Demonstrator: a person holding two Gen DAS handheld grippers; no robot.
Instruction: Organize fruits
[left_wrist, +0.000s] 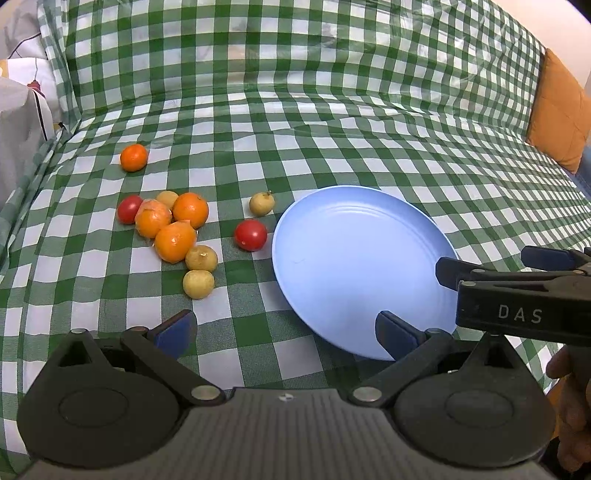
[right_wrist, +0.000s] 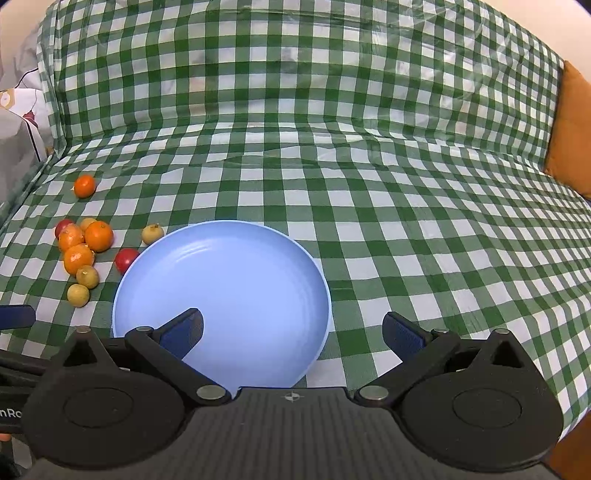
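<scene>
Orange mandarins (left_wrist: 190, 209): sitting clustered with red tomatoes (left_wrist: 250, 235), left of pale-blue round plastic plate (left_wrist: 354, 258)
Hand-held grippers: left hand-held gripper (left_wrist: 286, 330) and right hand-held gripper (right_wrist: 293, 332) both gaping, holding nothing

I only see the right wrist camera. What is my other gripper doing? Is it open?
Observer: Yes. The left gripper is open and holds nothing.
Child: What is it pointing at?
Observer: Its right finger shows against the near rim of the blue plate, and its left finger shows against the checked cloth, short of the nearest yellow fruit.
Child: Does my right gripper have any writing on it?
Observer: Yes, the right gripper has DAS printed on its side.
</scene>
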